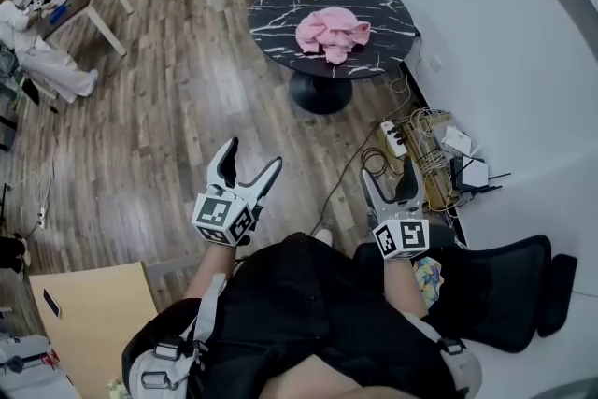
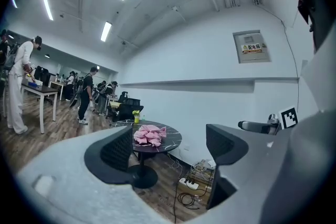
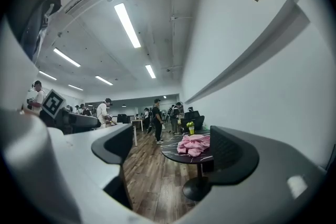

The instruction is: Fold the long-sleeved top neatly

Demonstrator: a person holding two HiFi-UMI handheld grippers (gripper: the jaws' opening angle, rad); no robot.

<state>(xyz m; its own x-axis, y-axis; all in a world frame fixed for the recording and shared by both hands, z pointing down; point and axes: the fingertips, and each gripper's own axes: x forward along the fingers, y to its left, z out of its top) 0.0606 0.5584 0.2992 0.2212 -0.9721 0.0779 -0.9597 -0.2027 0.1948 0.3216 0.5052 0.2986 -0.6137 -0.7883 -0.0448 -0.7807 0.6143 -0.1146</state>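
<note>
While the long-sleeved top (image 1: 332, 33) lies in a crumpled pink heap on the round black table (image 1: 280, 14), well apart from you, your left gripper (image 1: 252, 154) and right gripper (image 1: 389, 182) both stand spread wide with nothing between their jaws. The step in hand is probably the approach: come up square to the table, keep clear of the floor cables (image 1: 411, 149), then pinch two corners and spread the cloth flat. Sleeves, collar and hem are lost inside the heap, too small in either gripper view to choose a corner
</note>
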